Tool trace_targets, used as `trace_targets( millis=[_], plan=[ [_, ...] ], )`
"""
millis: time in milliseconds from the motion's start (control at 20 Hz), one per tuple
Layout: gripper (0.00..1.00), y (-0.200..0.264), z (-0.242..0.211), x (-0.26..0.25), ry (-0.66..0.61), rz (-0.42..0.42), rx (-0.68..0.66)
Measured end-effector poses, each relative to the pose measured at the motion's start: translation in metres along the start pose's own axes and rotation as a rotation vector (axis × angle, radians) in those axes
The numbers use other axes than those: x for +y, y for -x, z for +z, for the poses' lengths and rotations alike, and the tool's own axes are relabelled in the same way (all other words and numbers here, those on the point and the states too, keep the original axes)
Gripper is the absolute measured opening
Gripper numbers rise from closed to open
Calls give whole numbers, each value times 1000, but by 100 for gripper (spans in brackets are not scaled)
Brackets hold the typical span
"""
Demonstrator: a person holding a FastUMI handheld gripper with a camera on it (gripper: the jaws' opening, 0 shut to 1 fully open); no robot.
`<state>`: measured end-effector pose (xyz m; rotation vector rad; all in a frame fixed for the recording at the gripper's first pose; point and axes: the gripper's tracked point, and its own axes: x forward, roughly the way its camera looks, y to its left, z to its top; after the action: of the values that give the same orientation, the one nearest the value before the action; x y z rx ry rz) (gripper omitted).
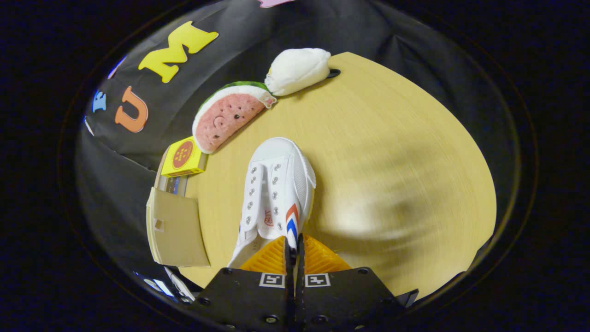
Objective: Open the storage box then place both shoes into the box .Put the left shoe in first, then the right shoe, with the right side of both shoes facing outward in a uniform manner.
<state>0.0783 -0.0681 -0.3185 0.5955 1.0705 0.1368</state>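
The jaws are drawn almost together, pinching the thin rear collar of a white canvas lace-up shoe with red and blue chevron stripes on its side (pixel 276 193); the gripper (pixel 293 258) has one finger on either side of that edge, and only a sliver of the shoe's fabric shows in the gap. The shoe stretches straight ahead of the jaws, toe pointing away, its laceless eyelets and tongue facing up. Whether its sole rests on the pale wooden surface (pixel 392 152) or hangs just above it is hard to tell from this angle.

To the left of the jaws sits a brown cardboard storage box (pixel 177 228) with its flap lying open towards the shoe. Just beyond the box is a small yellow carton with a red round emblem (pixel 183 157). Farther ahead and left of the shoe's toe lies a plush watermelon slice with pink flesh and a green rind (pixel 228 115), and touching its far end is a white plush dumpling-shaped toy (pixel 297 69), both at the surface's far edge against the black cloth wall. To the right of the jaws the surface is bare wood with soft shadows across it.
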Motion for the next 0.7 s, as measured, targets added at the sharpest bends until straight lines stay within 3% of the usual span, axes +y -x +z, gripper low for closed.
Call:
trace_targets(
  millis=[300,700],
  plan=[
    [1,20,-7,70,53,54,-35],
    [1,36,-31,180,117,59,-84]
  ],
)
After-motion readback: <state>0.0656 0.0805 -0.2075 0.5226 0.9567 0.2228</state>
